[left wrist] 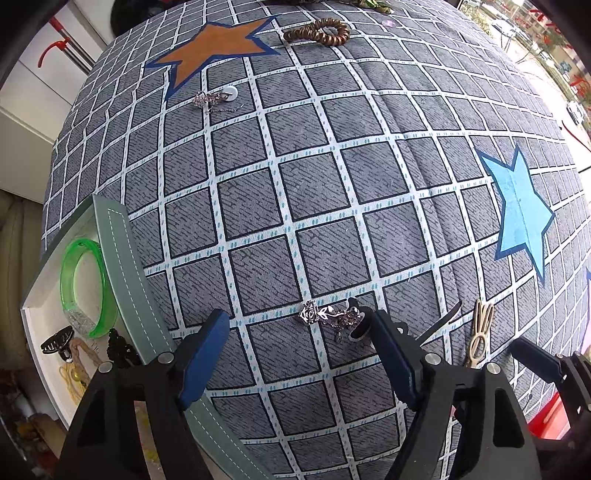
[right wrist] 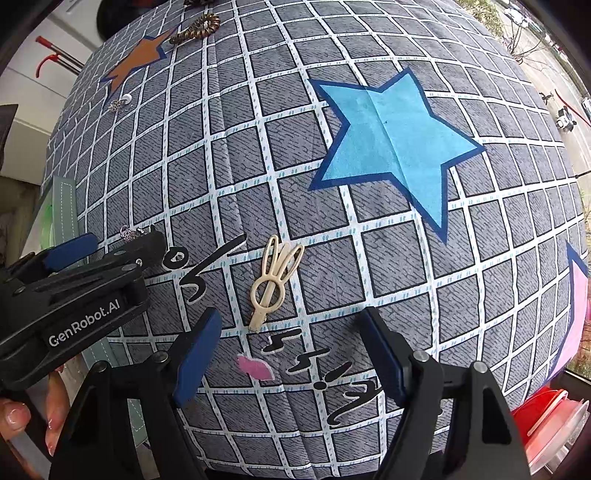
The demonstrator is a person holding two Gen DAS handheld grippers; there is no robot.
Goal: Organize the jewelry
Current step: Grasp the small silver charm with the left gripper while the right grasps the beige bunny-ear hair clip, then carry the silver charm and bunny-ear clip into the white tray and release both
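A silver rose brooch with a chain [left wrist: 327, 317] lies on the grey checked cloth [left wrist: 295, 166], just ahead of my open left gripper [left wrist: 299, 325], near its right finger. A cream rabbit-shaped hair clip [right wrist: 275, 278] lies just ahead of my open right gripper [right wrist: 291, 321]; it also shows in the left wrist view [left wrist: 480, 332]. A green-rimmed jewelry box [left wrist: 122, 266] at the left holds a green bangle [left wrist: 86, 288], a black claw clip [left wrist: 57, 345] and other pieces. A second silver chain piece with a white disc [left wrist: 216, 99] and a brown spiral hair tie [left wrist: 319, 32] lie far back.
The cloth bears an orange star [left wrist: 218, 48] and a blue star [right wrist: 391, 144]. The left gripper body [right wrist: 74, 295] sits to the left in the right wrist view. A red-lidded container [right wrist: 550, 424] is at the lower right. White cabinets stand at the left.
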